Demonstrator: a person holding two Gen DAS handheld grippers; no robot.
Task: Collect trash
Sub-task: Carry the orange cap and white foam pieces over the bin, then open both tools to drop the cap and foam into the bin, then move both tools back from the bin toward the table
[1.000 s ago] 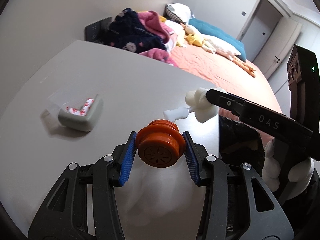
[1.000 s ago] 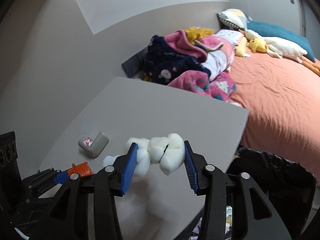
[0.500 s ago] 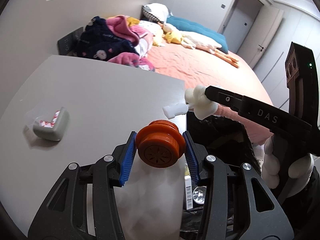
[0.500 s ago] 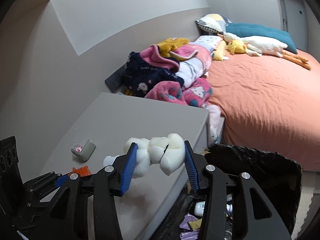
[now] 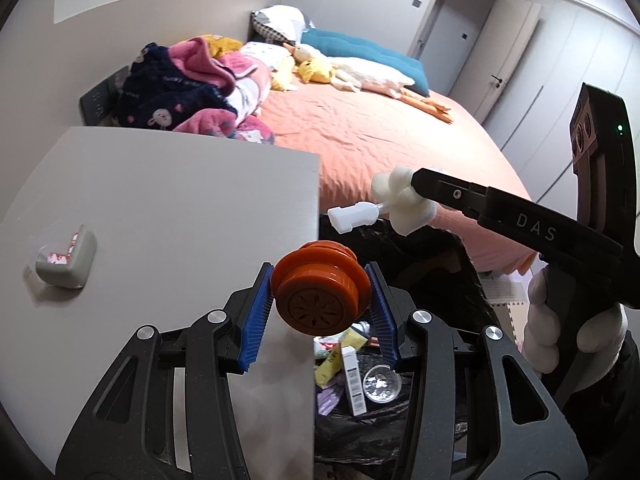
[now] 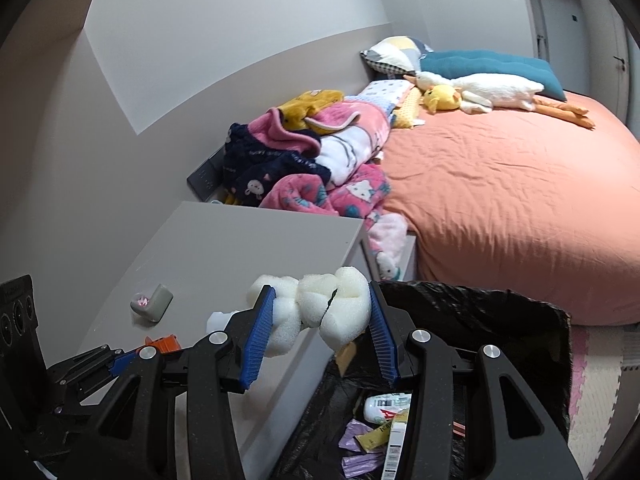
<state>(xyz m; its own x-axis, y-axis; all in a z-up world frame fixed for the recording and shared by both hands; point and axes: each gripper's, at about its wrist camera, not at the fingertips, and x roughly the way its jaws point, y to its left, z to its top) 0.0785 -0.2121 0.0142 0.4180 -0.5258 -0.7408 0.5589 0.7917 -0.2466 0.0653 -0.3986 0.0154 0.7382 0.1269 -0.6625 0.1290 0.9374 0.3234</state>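
Note:
My left gripper (image 5: 318,302) is shut on an orange round plastic cap (image 5: 316,286), held over the grey table's right edge and the bin's mouth. My right gripper (image 6: 320,312) is shut on a clump of white foam (image 6: 320,308) with a small white plastic piece (image 5: 352,218) sticking out of it. It hangs above the rim of the black-lined trash bin (image 6: 460,304). The bin holds wrappers, a small box and a clear cup (image 5: 380,384). A grey corner guard (image 5: 66,262) with red-and-white tape lies on the table, at the left.
The grey table (image 5: 160,208) ends in a straight right edge beside the bin. Behind it are a bed with an orange sheet (image 6: 500,200), a pile of pink and navy blankets (image 6: 312,160), plush toys and pillows. A gloved hand (image 5: 556,332) holds the right gripper.
Both grippers have moved right, off the tabletop toward the bin, still holding the cap and the foam. The bin's contents have come into view below them.

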